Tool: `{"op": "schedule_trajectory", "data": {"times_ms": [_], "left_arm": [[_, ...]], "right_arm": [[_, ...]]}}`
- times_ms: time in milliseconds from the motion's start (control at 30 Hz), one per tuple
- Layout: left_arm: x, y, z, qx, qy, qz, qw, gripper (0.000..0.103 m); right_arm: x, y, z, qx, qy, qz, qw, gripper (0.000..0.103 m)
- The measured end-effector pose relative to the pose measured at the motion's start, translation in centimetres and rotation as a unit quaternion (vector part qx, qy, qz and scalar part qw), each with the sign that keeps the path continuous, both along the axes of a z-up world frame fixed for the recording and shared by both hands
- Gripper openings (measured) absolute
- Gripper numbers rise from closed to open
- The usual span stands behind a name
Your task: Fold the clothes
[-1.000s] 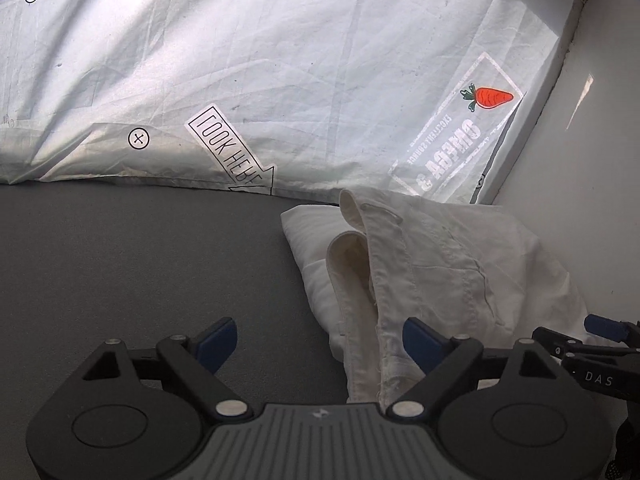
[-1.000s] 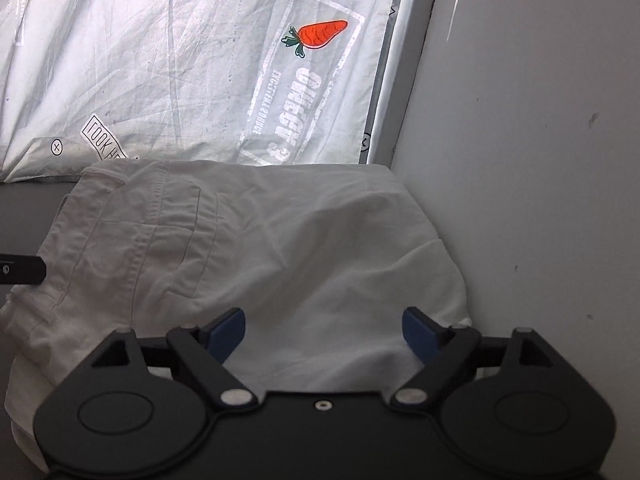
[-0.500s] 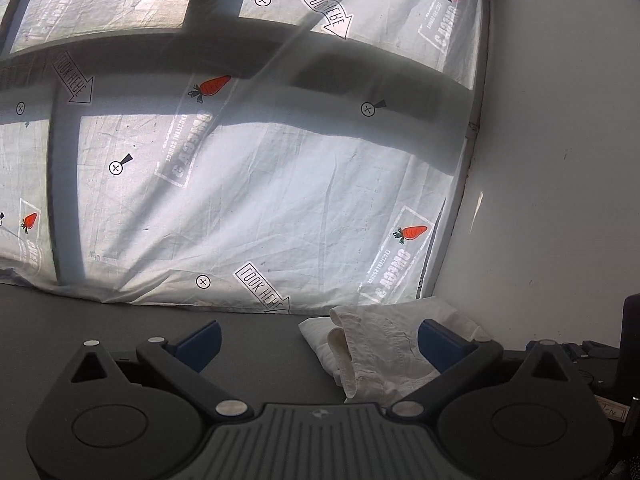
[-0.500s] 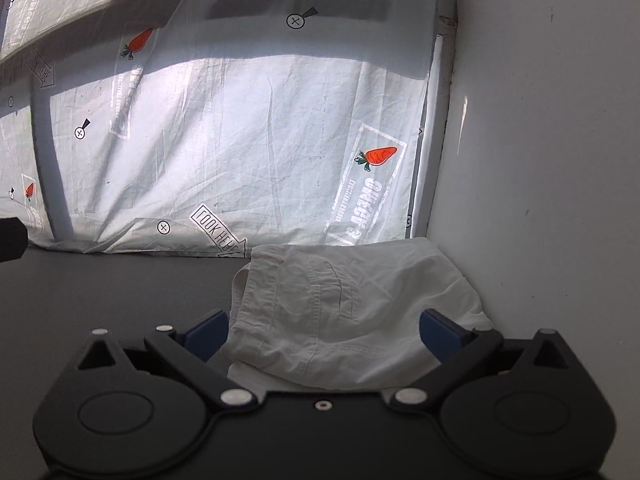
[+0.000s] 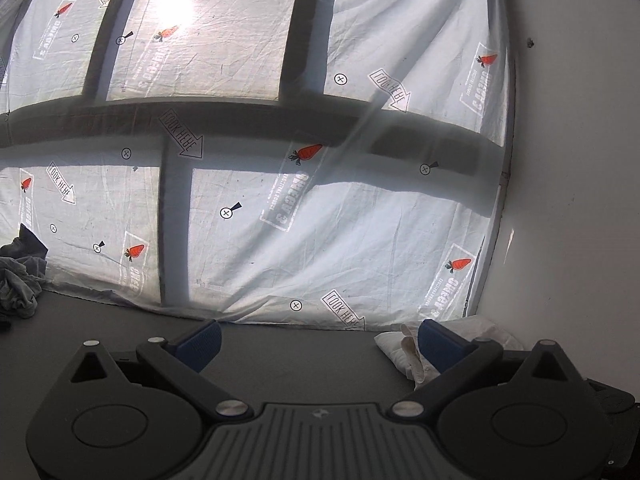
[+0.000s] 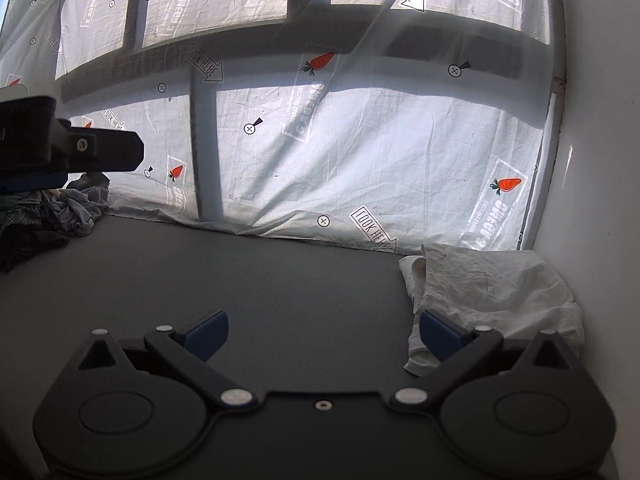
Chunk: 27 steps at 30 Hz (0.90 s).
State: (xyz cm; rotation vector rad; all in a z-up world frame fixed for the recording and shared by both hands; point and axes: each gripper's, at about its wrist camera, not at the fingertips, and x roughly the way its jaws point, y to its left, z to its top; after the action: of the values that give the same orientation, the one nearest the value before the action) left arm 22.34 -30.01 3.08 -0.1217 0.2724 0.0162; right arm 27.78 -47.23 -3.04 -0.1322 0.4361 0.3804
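Observation:
A folded white garment (image 6: 488, 292) lies on the dark grey table (image 6: 280, 280) in the far right corner, against the white wall. In the left wrist view the white garment (image 5: 400, 346) peeks out behind the right blue finger. My left gripper (image 5: 320, 344) stands open with only bare table between its pads, well back from the garment. My right gripper (image 6: 324, 334) is open too and holds nothing; the garment lies just beyond its right finger. The left gripper's body (image 6: 68, 148) shows at the left edge of the right wrist view.
A heap of dark and grey unfolded clothes (image 6: 60, 216) sits at the table's far left; the same heap (image 5: 18, 280) shows in the left wrist view. A white printed sheet (image 5: 320, 220) hangs over the window behind the table. A white wall (image 6: 600, 200) closes the right side.
Both grippers have pulled back and up from the folded white garment, which now looks small and far. Their jaws spread slightly wider. The clothes heap at the left has come into view.

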Motion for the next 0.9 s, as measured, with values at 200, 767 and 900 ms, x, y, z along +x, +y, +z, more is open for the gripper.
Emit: {"op": "schedule_trajectory", "data": {"times_ms": [200,767,900], "left_arm": [[-5.0,6.3,-0.3,-0.018,0.034,0.002,0.9993,0.103],[-18.2,19.4,-2.8,0.025,0.089,0.013,0.9956,0.103],[-20.1,21.4,-3.3,0.019,0.105,0.016,0.9942,0.103]], "right_arm": [[-5.0,5.5,-0.1,0.000,0.007,-0.023,1.000,0.103],[-19.2,16.4,-2.1,0.018,0.058,-0.066,0.996,0.103],[-21.1,17.9,-2.5,0.012,0.064,-0.068,0.996,0.103]]}}
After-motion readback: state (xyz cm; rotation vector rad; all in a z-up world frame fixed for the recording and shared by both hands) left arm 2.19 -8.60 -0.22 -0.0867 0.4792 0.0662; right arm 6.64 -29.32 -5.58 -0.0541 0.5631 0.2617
